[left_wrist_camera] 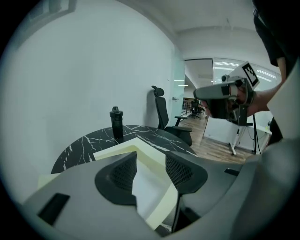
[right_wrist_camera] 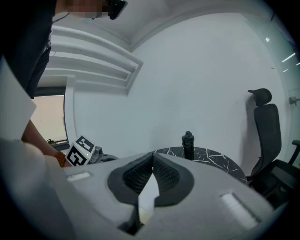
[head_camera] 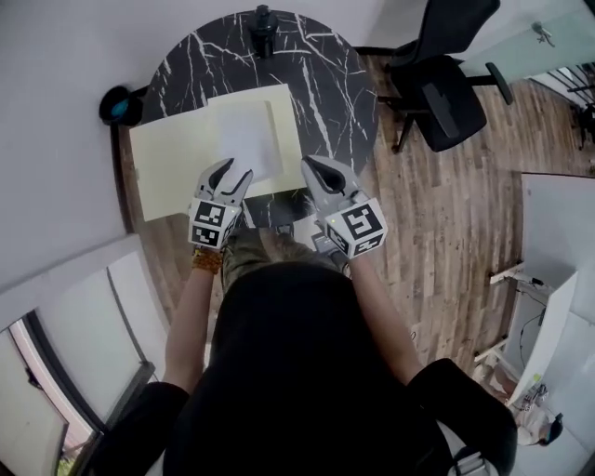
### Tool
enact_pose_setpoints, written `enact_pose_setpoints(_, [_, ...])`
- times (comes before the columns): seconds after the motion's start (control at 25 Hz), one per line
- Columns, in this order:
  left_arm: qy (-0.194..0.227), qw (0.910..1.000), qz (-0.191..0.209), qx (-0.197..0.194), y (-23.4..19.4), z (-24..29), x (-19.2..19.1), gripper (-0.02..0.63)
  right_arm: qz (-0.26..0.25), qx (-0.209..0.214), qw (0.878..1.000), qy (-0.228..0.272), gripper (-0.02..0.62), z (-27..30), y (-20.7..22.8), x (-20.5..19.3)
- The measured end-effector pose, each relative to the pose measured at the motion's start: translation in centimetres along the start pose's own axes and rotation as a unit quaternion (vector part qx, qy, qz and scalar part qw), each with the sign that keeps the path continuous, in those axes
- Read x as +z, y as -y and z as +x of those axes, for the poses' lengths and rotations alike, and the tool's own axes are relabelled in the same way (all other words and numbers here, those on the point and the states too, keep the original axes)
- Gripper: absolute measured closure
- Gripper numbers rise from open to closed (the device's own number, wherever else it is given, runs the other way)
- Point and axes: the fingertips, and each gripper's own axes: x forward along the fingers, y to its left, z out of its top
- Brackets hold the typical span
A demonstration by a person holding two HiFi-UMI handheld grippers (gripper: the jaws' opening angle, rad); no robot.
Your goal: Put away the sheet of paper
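A white wall (head_camera: 65,56) backs the scene above a wood-plank floor (head_camera: 446,214). Against the wall stands a round black table (head_camera: 335,93) with white marble veining. A black office chair (head_camera: 446,98) stands on the floor just off the table's right side.

A pale yellow folder (head_camera: 177,167) lies flat across the table's left and near part, its left end hanging past the table's left edge. The sheet of paper (head_camera: 249,139), white, rests on top of the folder near the middle of the table. It is not tucked inside, and its whole face shows.

The left gripper (head_camera: 236,171) is at the table's near side, over the near edge of the paper. Its jaws stand well apart and clasp nothing. In the left gripper view the white sheet shows in the gap between them, with the folder's yellow border around it. Whether the tips touch the paper cannot be told.

The right gripper (head_camera: 310,165) is at the table's near right, beside the folder's right edge and raised off the tabletop. Its jaws meet at the tips with nothing seen in their hold. Only a pale sliver shows through the slot behind the tips.

A black bottle (head_camera: 264,20) stands upright at the table's far edge, by the wall. A small dark round object (head_camera: 119,105) sits just off the table's far left; what it is cannot be made out.
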Motion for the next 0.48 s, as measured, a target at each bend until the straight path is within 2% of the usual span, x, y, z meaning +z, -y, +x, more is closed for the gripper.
enact_pose_setpoints(0.32, [0.054, 0.9984, -0.003, 0.014, 3.4, -4.5, 5.0, 0.403, 0.022, 0.032, 0.999, -0.017, 0.597, 0.8, -1.4, -1.9])
enact_pose_setpoints(0.48, [0.066, 0.9967, -0.037, 0.028, 3.2, -6.7, 5.9, 0.403, 0.024, 0.042, 0.999, -0.023, 0.597, 2.8, -2.7, -1.5])
